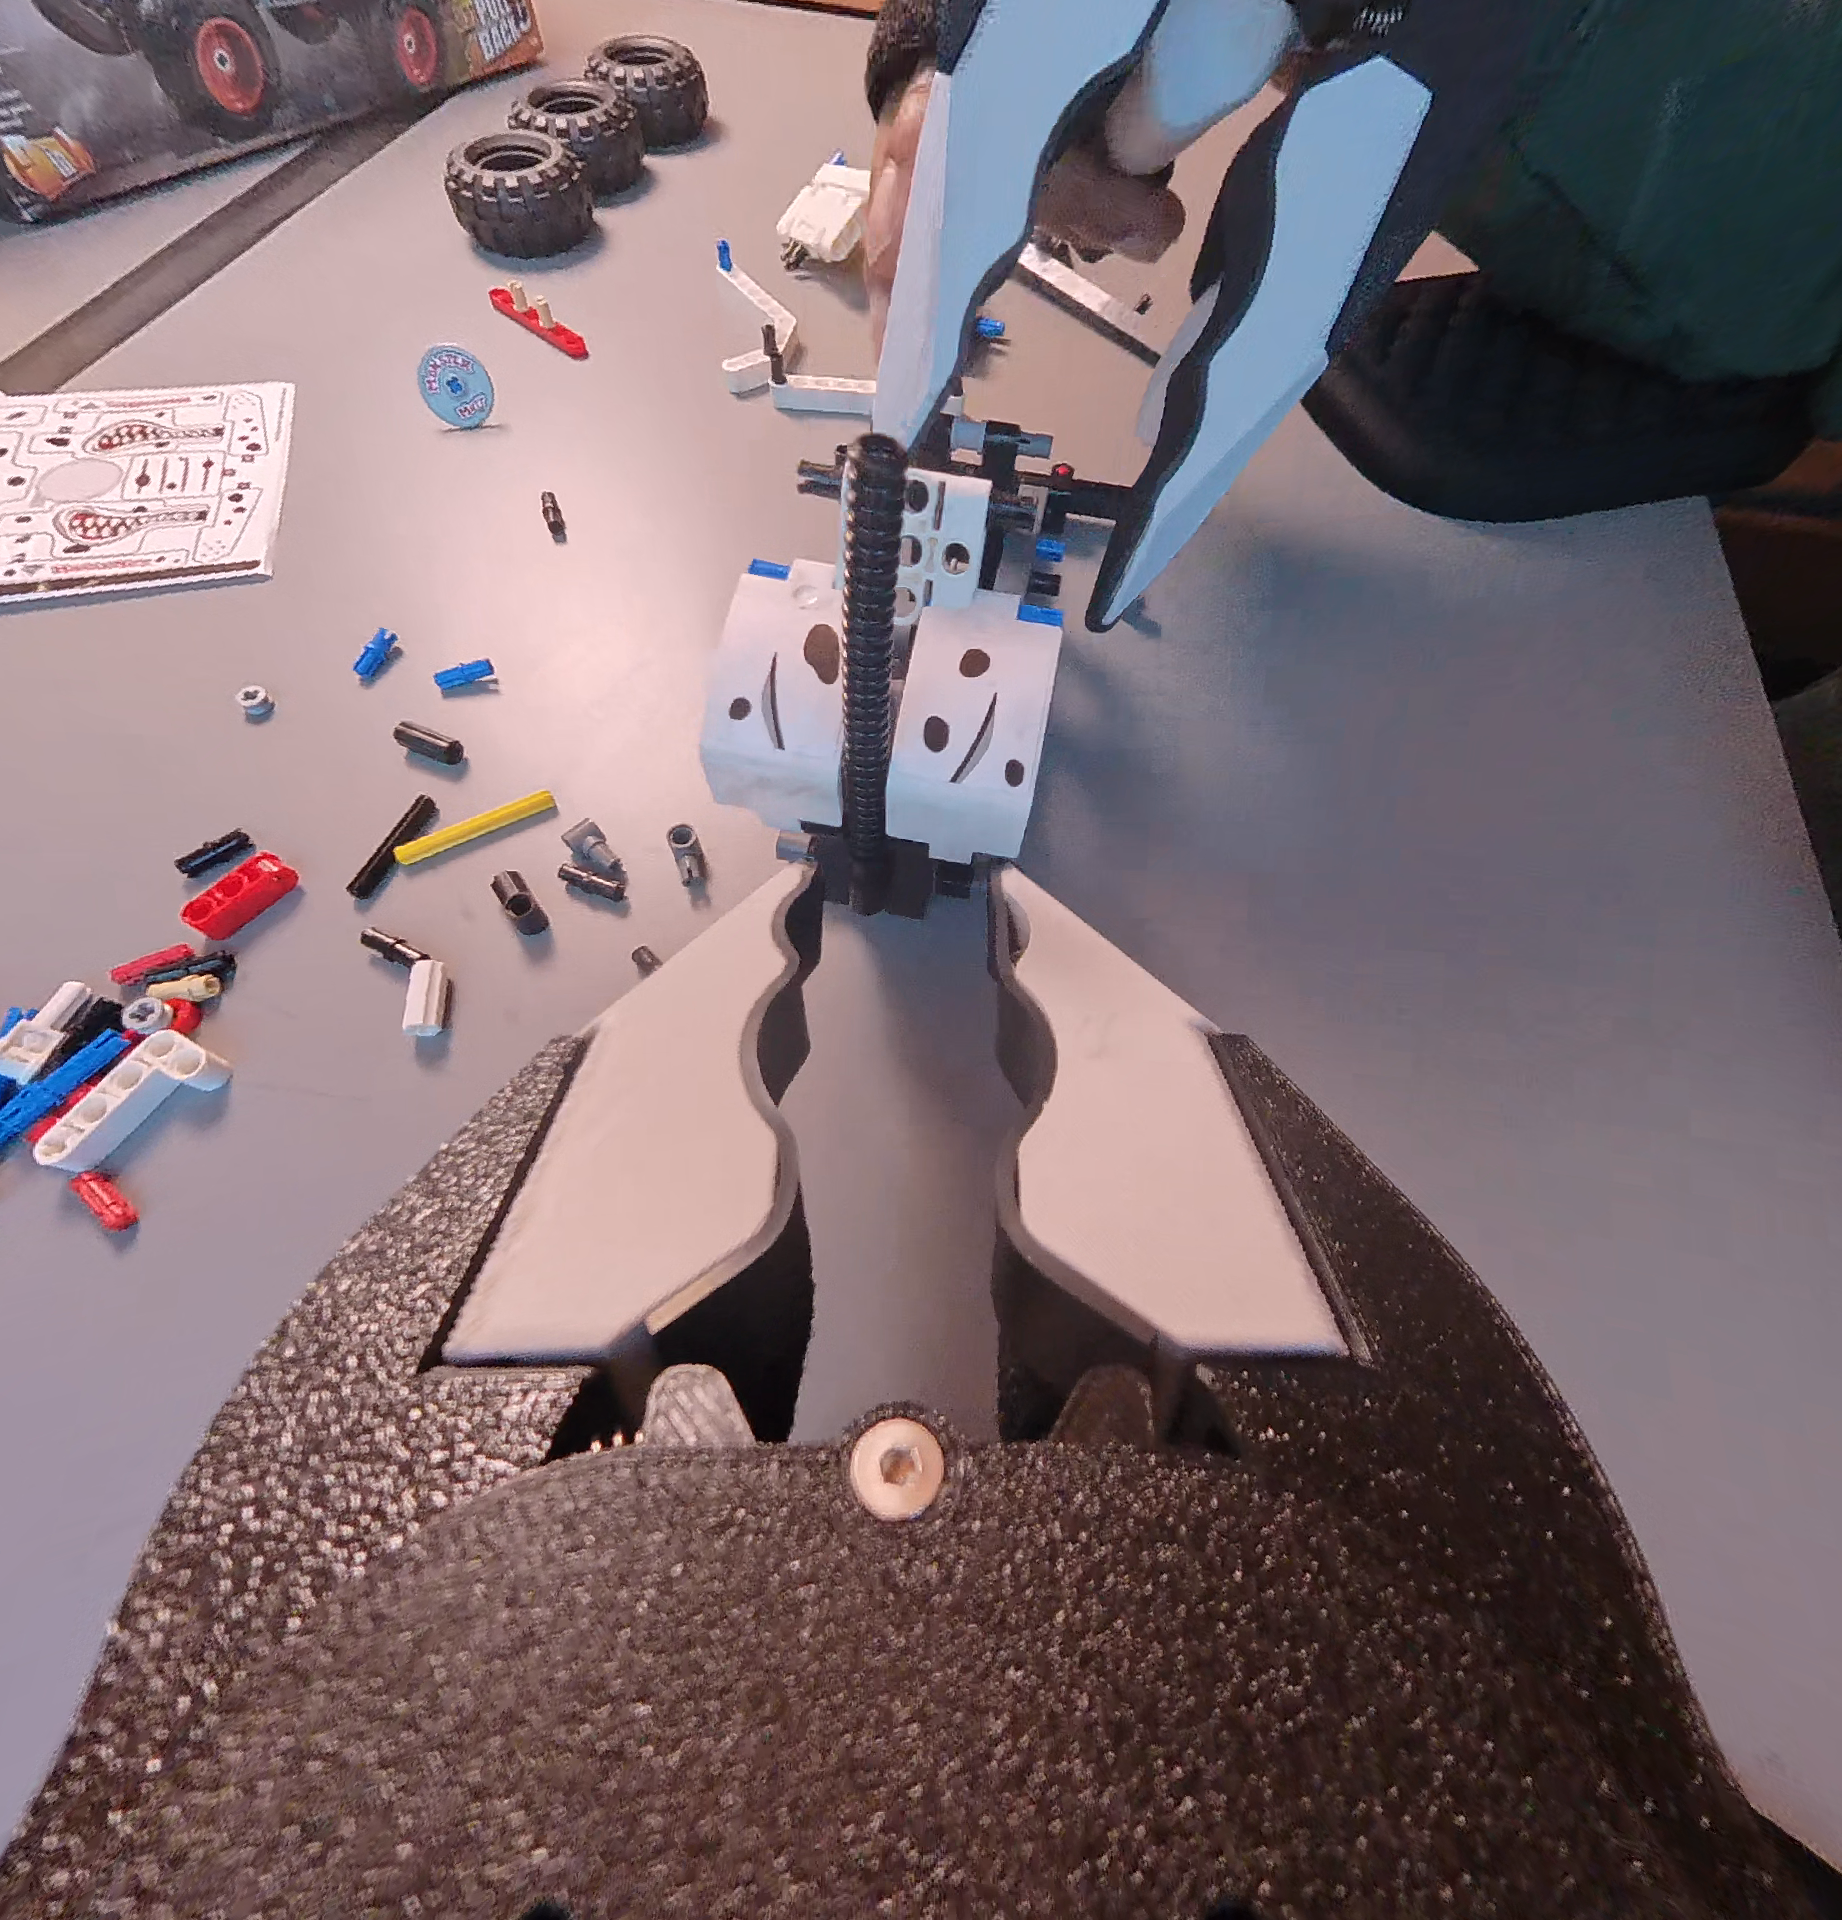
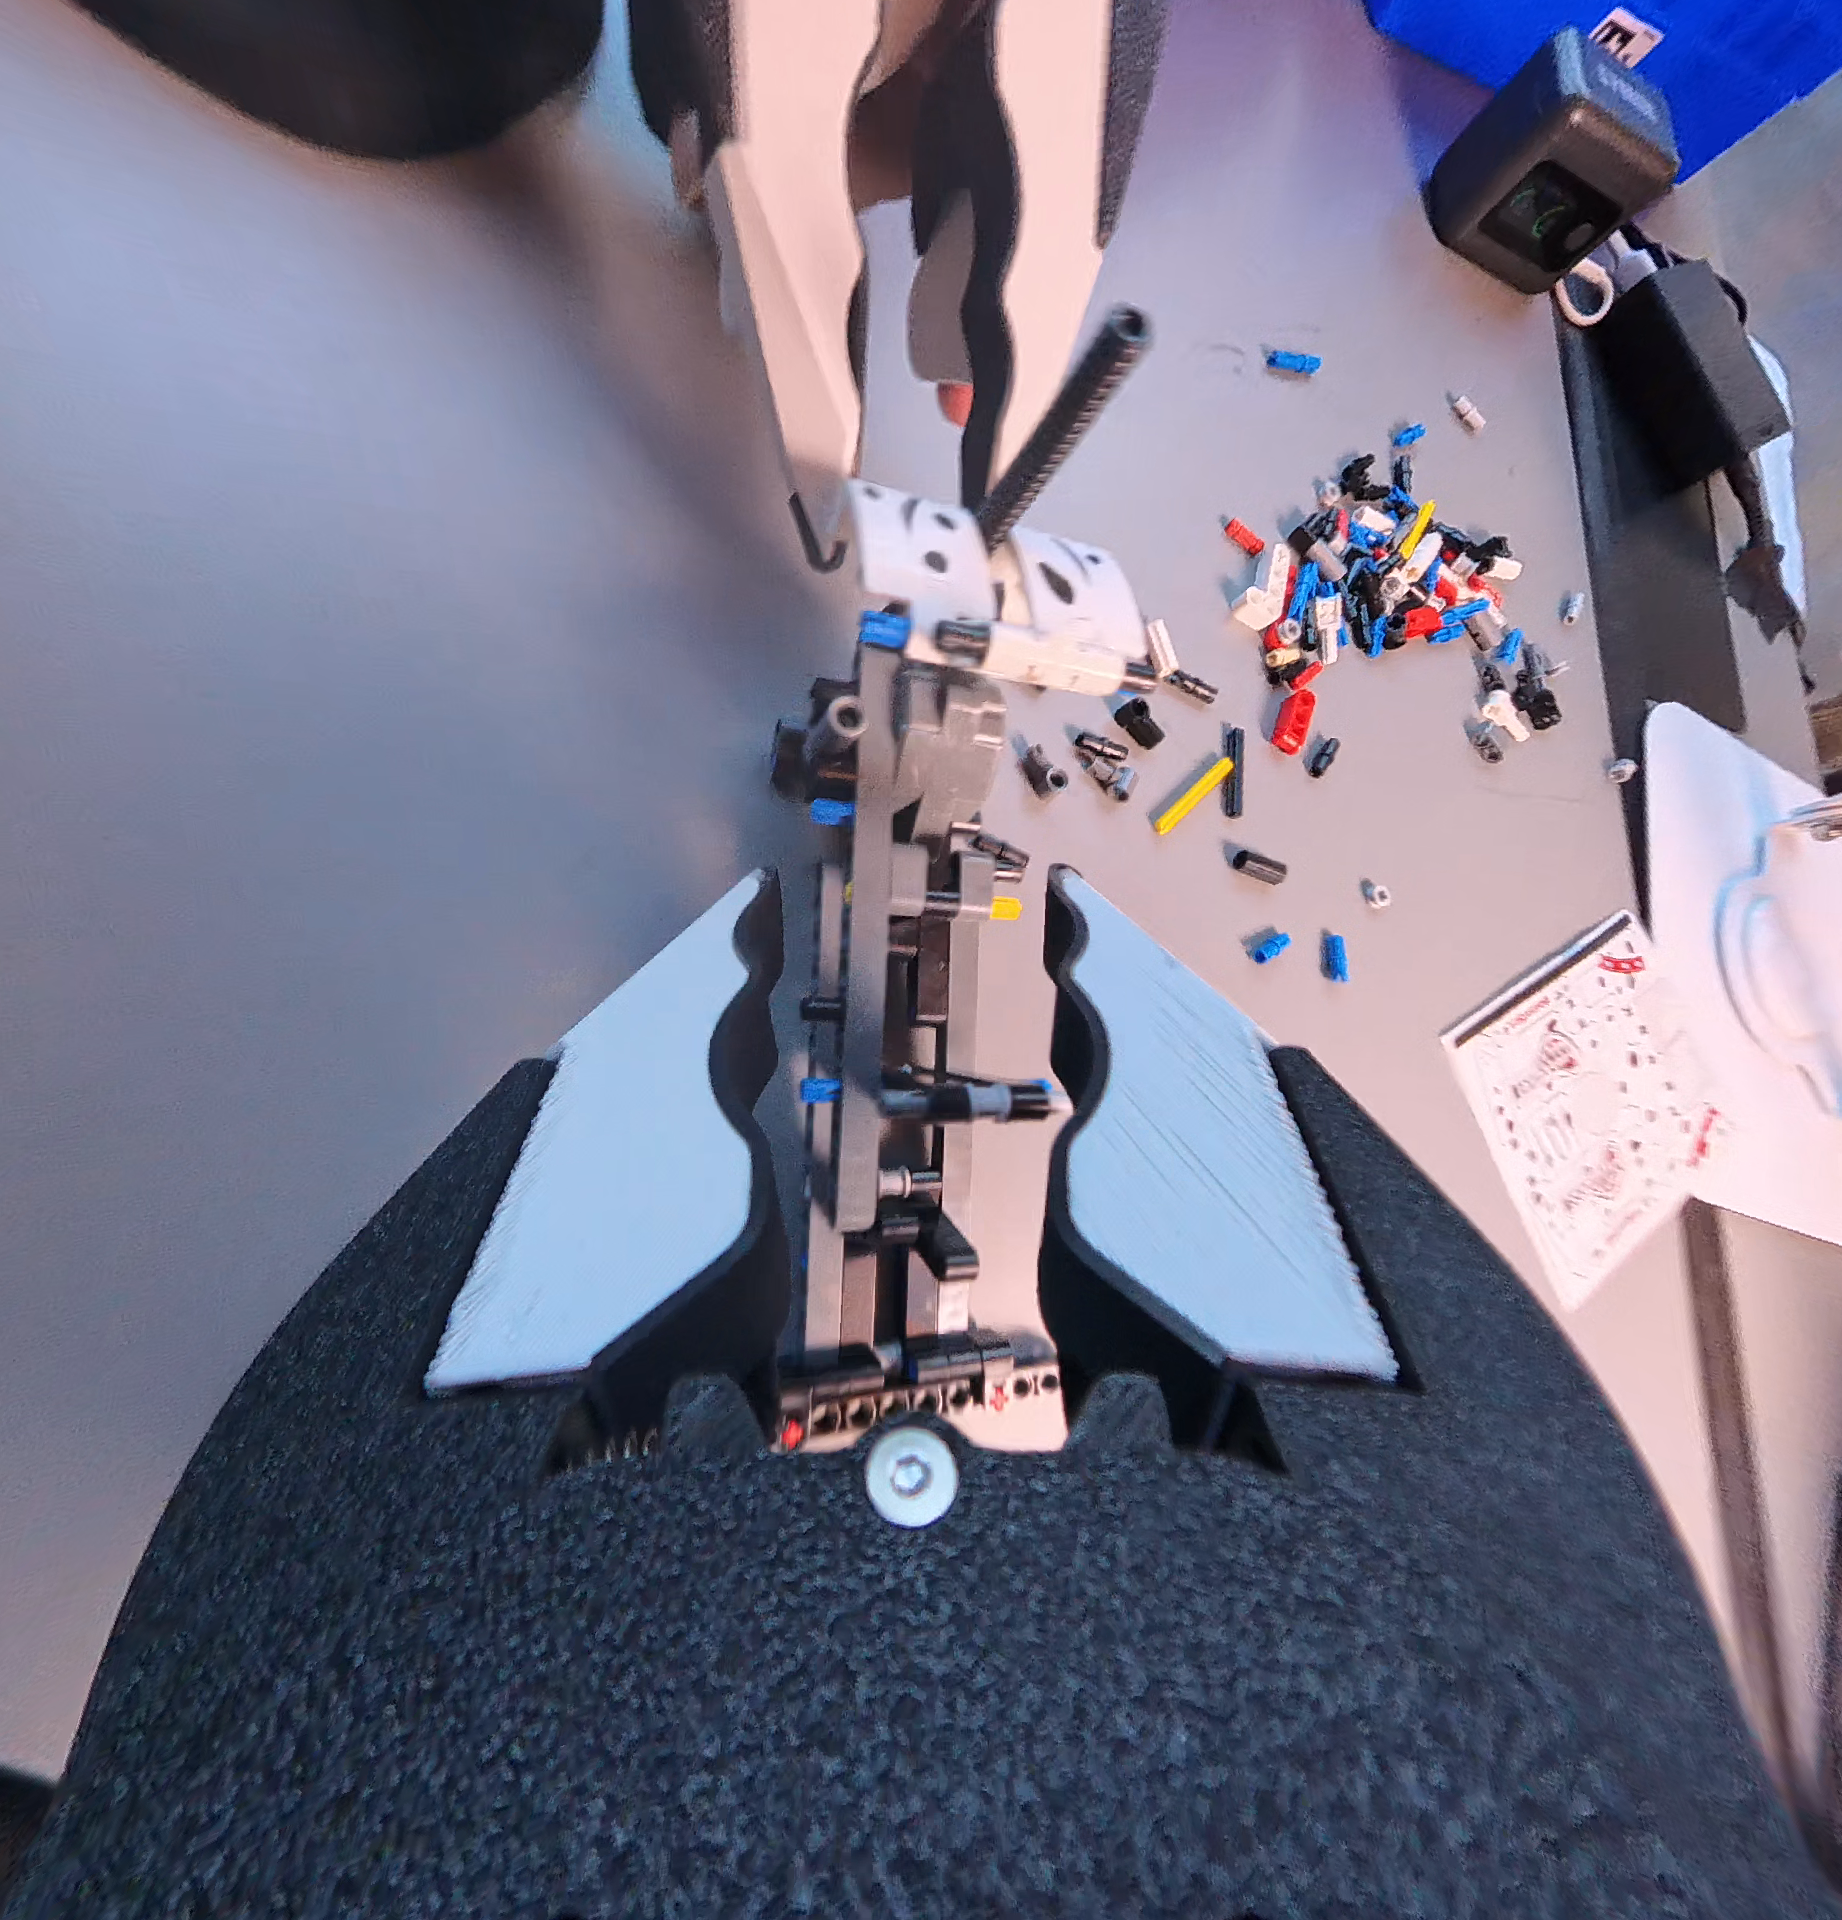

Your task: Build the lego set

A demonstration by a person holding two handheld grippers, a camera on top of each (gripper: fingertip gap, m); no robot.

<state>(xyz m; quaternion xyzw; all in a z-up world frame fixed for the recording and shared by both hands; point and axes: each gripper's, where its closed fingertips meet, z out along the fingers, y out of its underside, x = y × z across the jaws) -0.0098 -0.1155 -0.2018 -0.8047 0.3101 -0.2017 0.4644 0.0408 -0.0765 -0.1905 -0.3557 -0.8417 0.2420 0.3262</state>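
Lego truck chassis [image 2: 896, 1039] sits on grey table [image 1: 1416, 831], lengthwise between right gripper [image 2: 906, 883] fingers, jaws wide, grip unclear. Left gripper [image 1: 901, 883] jaws narrow at white spotted hood [image 1: 875, 717], contact unclear; black ribbed hose [image 1: 867, 665] upright.

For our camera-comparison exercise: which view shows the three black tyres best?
The left wrist view: the three black tyres sit in a row on the table, unobstructed, beside the set's box. The right wrist view does not show them at all.
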